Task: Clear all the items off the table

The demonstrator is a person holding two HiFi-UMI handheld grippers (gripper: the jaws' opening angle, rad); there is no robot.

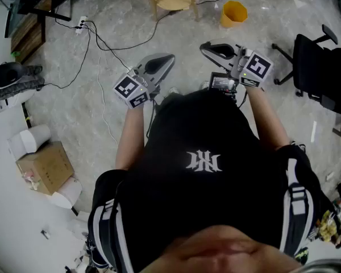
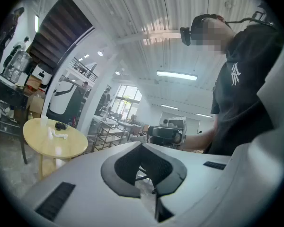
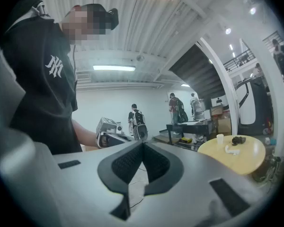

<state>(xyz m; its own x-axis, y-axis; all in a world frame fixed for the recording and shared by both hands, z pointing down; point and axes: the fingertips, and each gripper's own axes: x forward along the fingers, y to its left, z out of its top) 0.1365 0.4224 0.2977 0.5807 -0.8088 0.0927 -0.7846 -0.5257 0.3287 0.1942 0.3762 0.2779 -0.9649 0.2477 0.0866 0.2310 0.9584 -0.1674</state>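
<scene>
- L gripper (image 2: 142,146) & R gripper (image 3: 142,144): both level near the person's (image 1: 204,169) chest, jaws clenched, nothing between.
- Round pale-wood table (image 3: 248,159) stands well ahead.
- On it, 3 items close together: white cup (image 3: 220,138) upright, black lump (image 3: 238,140), bent white piece (image 3: 232,150) lying flat, long axis approx across the tabletop.
</scene>
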